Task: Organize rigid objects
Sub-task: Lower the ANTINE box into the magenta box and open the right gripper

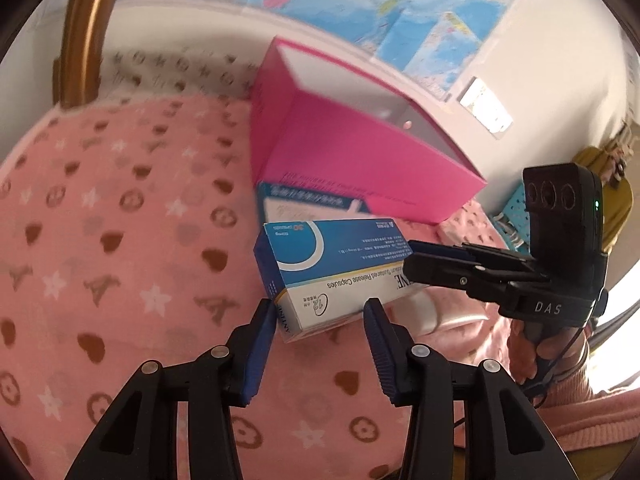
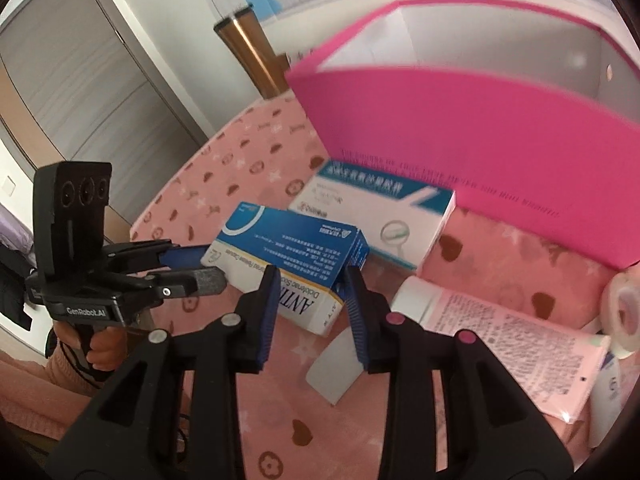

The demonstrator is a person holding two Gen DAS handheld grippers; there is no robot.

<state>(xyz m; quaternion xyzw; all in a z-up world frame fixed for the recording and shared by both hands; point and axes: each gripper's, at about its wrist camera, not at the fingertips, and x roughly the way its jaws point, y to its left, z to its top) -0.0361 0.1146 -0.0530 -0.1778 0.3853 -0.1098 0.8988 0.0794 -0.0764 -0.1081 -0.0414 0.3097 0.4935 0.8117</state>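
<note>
A blue and white medicine box (image 1: 332, 268) (image 2: 288, 248) hangs tilted just above the pink patterned bedspread (image 1: 120, 240). My left gripper (image 1: 320, 308) has its pads against the box's near end; in the right wrist view it (image 2: 200, 268) reaches in from the left, fingers above and below that end. My right gripper (image 2: 312, 280) is shut on the box's other end, and in the left wrist view it (image 1: 412, 260) comes in from the right. Behind stands an open magenta box (image 1: 360, 152) (image 2: 460, 128).
A second white and teal medicine box (image 2: 380, 216) (image 1: 308, 204) lies in front of the magenta box. A pink tube with a white cap (image 2: 500, 340), a white card (image 2: 336, 368) and a tape roll (image 2: 624, 308) lie at the right. A wooden bedpost (image 1: 84, 40) and a wall map stand behind.
</note>
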